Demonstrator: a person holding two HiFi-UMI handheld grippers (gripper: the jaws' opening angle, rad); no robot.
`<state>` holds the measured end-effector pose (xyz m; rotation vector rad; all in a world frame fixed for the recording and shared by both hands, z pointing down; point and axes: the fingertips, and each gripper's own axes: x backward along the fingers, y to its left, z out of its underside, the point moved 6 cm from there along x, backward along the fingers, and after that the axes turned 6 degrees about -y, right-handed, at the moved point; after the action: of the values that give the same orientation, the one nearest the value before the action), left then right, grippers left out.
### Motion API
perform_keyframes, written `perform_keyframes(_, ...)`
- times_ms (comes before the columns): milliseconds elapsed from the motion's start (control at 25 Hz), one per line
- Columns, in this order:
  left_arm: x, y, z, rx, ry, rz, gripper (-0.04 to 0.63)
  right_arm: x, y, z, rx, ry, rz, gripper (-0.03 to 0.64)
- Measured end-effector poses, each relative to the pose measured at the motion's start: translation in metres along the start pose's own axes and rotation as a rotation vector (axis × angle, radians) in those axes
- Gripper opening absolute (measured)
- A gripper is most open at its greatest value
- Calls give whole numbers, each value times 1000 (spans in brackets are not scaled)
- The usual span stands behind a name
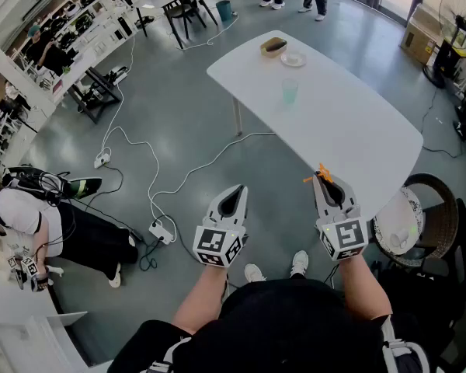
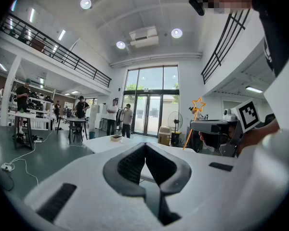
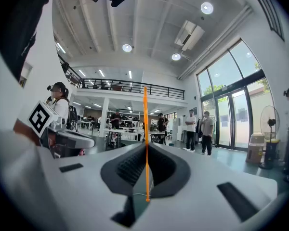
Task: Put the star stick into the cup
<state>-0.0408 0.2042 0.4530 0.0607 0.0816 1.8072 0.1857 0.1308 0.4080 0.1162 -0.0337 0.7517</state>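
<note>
A pale green see-through cup (image 1: 290, 92) stands upright near the middle of the white table (image 1: 349, 138). The orange star stick (image 1: 321, 172) is pinched in my right gripper (image 1: 324, 179), which hovers off the table's near edge, well short of the cup. In the right gripper view the stick (image 3: 145, 129) runs straight up between the shut jaws of my right gripper (image 3: 146, 147). My left gripper (image 1: 234, 189) hangs over the floor to the left, shut and empty. In the left gripper view, the left gripper (image 2: 145, 146) shows closed jaws, and the star (image 2: 198, 104) rises above the right gripper (image 2: 209, 126).
A small basket (image 1: 274, 47) and a white plate (image 1: 293, 58) sit at the table's far end. White cables and a power strip (image 1: 160, 231) lie on the floor at left. A wicker chair (image 1: 435, 216) stands at right. A person (image 1: 39, 220) sits on the floor at far left.
</note>
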Motion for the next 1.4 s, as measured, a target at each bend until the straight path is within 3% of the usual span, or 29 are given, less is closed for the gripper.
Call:
perform_keyframes(480,13,8,0,-11,-3,13,8,-6,19,1,4,-1,-22,15)
perform_keyframes(1400,59,80,7,-4,17,86,8,-38,100,11,-105,16,84,18)
